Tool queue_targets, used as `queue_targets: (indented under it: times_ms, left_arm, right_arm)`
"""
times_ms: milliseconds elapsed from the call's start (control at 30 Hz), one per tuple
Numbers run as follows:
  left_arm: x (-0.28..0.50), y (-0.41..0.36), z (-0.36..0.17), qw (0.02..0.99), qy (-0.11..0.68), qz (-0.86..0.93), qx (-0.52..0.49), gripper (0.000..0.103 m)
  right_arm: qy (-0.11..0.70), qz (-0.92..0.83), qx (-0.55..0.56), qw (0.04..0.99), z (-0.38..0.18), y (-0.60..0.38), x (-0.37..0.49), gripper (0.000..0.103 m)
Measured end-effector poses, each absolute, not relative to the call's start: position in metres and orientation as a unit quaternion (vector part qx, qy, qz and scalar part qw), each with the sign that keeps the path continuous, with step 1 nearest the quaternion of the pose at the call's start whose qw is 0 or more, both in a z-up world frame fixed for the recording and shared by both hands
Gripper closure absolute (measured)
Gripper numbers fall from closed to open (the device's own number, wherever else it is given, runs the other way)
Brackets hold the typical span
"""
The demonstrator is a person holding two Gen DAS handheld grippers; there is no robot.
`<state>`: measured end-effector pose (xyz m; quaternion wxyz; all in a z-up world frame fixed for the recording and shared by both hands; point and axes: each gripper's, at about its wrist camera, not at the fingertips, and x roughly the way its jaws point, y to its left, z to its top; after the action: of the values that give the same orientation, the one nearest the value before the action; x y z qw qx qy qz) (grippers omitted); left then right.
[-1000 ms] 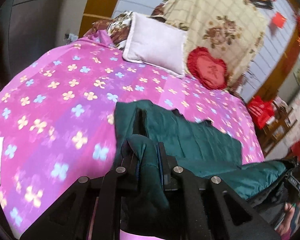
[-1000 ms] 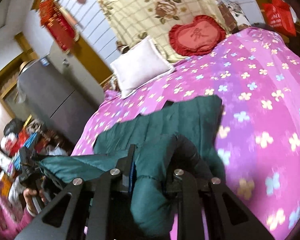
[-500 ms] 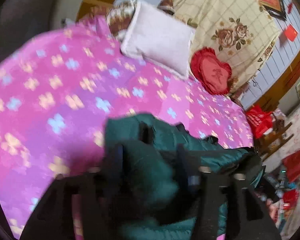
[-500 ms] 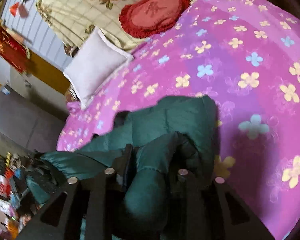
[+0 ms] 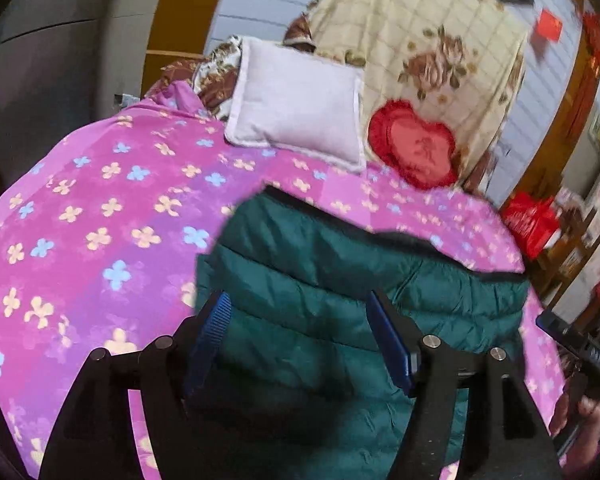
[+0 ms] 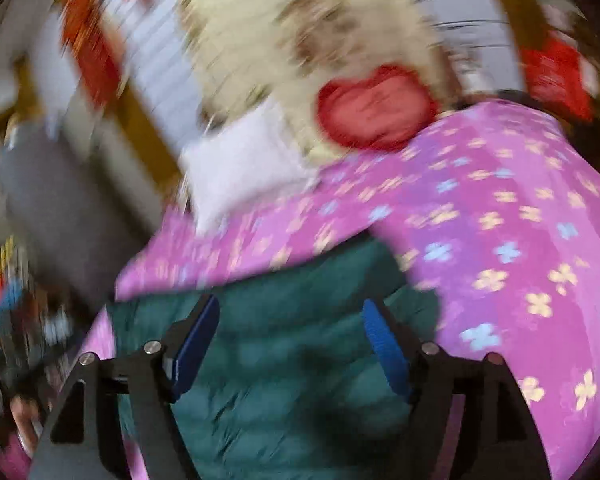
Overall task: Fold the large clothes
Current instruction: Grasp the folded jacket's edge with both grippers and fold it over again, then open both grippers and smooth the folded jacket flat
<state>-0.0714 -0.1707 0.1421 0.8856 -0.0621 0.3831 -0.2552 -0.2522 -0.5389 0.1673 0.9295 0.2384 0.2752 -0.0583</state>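
Lying on one floral bedspread [image 5: 100,220], one green jacket [image 5: 320,280], two pillows, both grippers' jaws opening, released.

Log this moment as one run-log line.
step: fold released | left tongs: opening, nothing gripped | right tongs: opening, nothing gripped | green puffer jacket: lying on pink bedspread
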Motion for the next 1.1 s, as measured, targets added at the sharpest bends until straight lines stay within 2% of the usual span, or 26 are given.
queue_targets:
  times_ms: [133, 200, 333, 433, 600, 733, 800, 900, 1033, 1100]
  left_arm:
    - [-0.053, -0.200, 0.111, 0.886, 0.413, -0.210, -0.024, 0.052]
    - [-0.037, -0.204, 0.094, 0.882, 0.433, -0.188, -0.024, 0.052]
    - [-0.019, -0.208, 0.077, 0.885, 0.433, -0.168, -0.019, 0.042]
    - [-0.016, -0.211, 0.075, 0.885, 0.434, -0.167, -0.012, 0.042]
    - [-0.023, -0.201, 0.097, 0.887, 0.424, -0.182, -0.034, 0.044]
    - [-0.013, -0.204, 0.103, 0.890, 0.419, -0.174, -0.032, 0.044]
    - [-0.007, -0.211, 0.098, 0.890, 0.424, -0.166, -0.023, 0.044]
    - [0.005, -0.219, 0.079, 0.885, 0.441, -0.152, -0.009, 0.043]
    - [0.007, -0.222, 0.069, 0.890, 0.431, -0.150, -0.008, 0.036]
    - [0.008, -0.224, 0.065, 0.892, 0.427, -0.148, -0.007, 0.036]
  right_arm:
    - [0.335, -0.029, 0.143, 0.931, 0.141, -0.476, -0.195, 0.025]
    - [0.355, -0.021, 0.129, 0.926, 0.128, -0.461, -0.167, 0.025]
    - [0.390, -0.073, 0.093, 0.913, 0.096, -0.455, -0.117, 0.025]
    - [0.397, -0.090, 0.108, 0.907, 0.075, -0.462, -0.096, 0.025]
    - [0.405, -0.076, 0.125, 0.902, 0.084, -0.468, -0.102, 0.025]
    - [0.356, -0.079, 0.130, 0.922, 0.121, -0.487, -0.139, 0.024]
    - [0.358, -0.107, 0.115, 0.920, 0.128, -0.499, -0.145, 0.024]
    - [0.374, -0.150, 0.111, 0.909, 0.120, -0.526, -0.147, 0.024]
    - [0.416, -0.170, 0.127, 0.885, 0.081, -0.556, -0.139, 0.023]
    - [0.405, -0.164, 0.147, 0.887, 0.068, -0.562, -0.139, 0.022]
